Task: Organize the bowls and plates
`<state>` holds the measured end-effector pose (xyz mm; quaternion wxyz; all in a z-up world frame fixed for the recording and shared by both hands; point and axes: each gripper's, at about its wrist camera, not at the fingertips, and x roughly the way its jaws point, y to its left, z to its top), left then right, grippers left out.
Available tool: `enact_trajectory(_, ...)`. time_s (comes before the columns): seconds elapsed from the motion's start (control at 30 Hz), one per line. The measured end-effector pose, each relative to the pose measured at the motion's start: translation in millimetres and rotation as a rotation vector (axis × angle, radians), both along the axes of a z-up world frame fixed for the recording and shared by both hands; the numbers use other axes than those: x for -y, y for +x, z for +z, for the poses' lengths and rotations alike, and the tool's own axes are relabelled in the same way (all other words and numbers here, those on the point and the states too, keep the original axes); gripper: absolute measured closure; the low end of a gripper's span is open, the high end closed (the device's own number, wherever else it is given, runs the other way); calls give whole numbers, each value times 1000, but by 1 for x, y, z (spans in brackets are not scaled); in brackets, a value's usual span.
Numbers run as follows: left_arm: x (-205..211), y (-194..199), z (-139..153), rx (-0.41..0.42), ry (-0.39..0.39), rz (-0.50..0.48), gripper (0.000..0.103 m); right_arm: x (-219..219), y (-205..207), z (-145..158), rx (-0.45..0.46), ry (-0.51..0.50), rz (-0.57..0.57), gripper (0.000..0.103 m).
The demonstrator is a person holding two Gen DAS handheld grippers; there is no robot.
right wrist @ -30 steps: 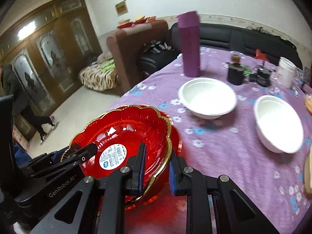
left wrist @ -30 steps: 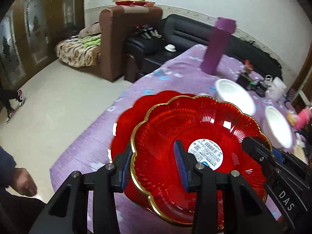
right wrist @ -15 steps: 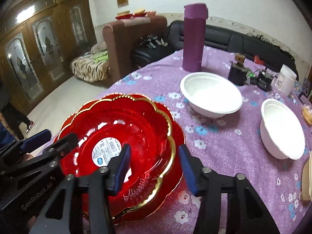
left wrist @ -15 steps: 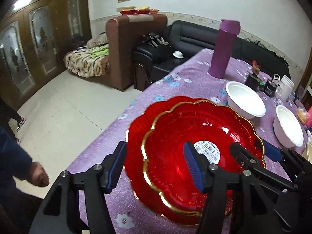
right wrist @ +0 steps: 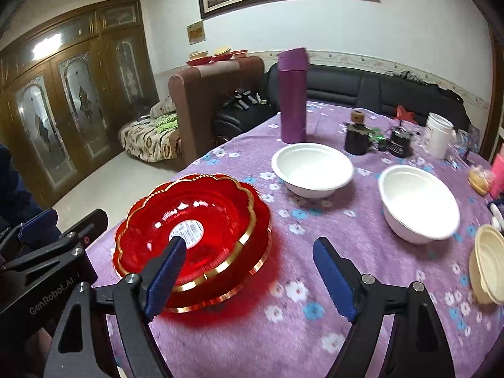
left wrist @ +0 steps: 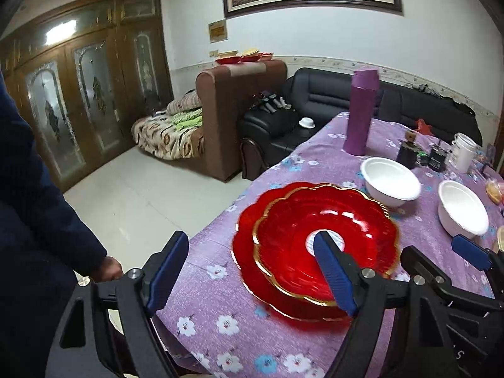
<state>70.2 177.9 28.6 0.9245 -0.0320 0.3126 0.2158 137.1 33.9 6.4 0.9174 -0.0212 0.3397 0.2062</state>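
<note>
Purple floral surface holds stacked red plates w/ two white bowls beyond, to the right. Left claw & right claw have just been opening, both released, empty; right one's nearer the bowls.

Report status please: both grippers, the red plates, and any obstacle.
Left gripper and right gripper open, jaws just opened, holding nothing. Red plates stacked on purple tablecloth. Two white bowls apart, unstacked. No obstacle.

Glossy translucent red plates with shiny gold rims, paper label at the centre, smooth white bowls with a dull sheen, soft matt purple floral tablecloth, matt black plastic gripper arms, ribbed blue pads, polished wooden doors
</note>
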Motion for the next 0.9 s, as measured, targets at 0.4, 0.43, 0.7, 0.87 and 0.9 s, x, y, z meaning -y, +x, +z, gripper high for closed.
enact_trajectory(0.4,52,-3,8,-10,75,-89,22,60,-14,-2,-47,71,-89,16)
enact_trajectory(0.43,56,-2,9,-11,81,-92,22,64,-13,-2,-50,78,-95,16)
enact_trajectory(0.7,81,5,7,-33,133,-125,22,88,-11,-6,-71,114,-123,16)
enact_trajectory(0.87,92,11,2,-58,141,-152,22,101,-6,-12,-88,127,-138,16)
enact_trajectory(0.9,94,14,2,-67,136,-164,22,105,-5,-14,-93,132,-142,16)
